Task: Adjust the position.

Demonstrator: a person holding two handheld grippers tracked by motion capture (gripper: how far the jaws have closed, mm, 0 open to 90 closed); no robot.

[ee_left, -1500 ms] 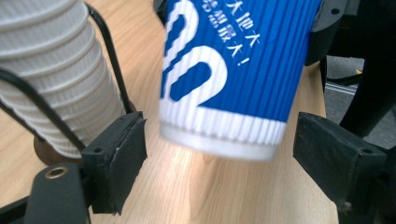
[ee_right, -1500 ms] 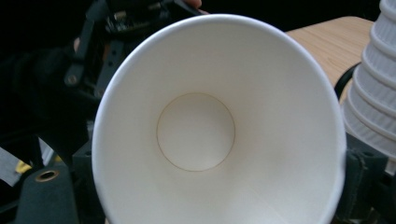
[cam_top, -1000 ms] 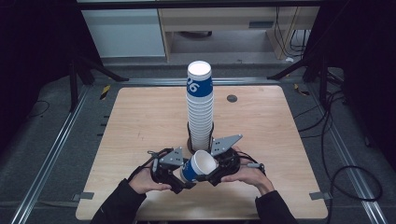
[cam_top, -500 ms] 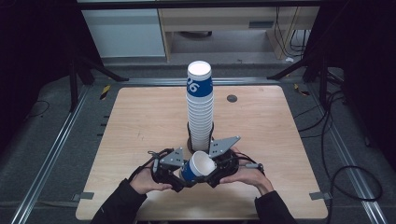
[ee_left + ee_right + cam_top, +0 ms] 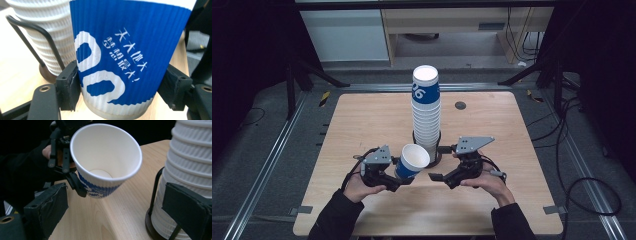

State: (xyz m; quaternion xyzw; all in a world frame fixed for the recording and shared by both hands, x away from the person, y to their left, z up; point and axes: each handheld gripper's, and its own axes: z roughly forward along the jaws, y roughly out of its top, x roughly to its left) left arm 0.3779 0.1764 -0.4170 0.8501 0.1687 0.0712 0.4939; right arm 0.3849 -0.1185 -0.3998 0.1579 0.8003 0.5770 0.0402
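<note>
Blue-and-white ribbed paper cup (image 5: 412, 161) clamped in left gripper (image 5: 388, 174) jaws, tilted, just in front-left of tall white cup stack (image 5: 426, 112) in black wire holder on wooden worktop (image 5: 362, 120). Right gripper (image 5: 446, 165) jaws just opened, empty, beside stack base.

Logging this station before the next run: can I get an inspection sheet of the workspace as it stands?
Surface: wooden table, bare wood, small dark disc near far edge.
Job's things: blue-and-white paper cup, tilted, empty; tall cup stack in black wire holder.
Clutter: nothing seen.
Grippers: left gripper shut on the cup; right gripper open, jaws just opening, nothing between them.
Cables: loose on floor.
Surroundings: metal rails, cabinets behind.
</note>
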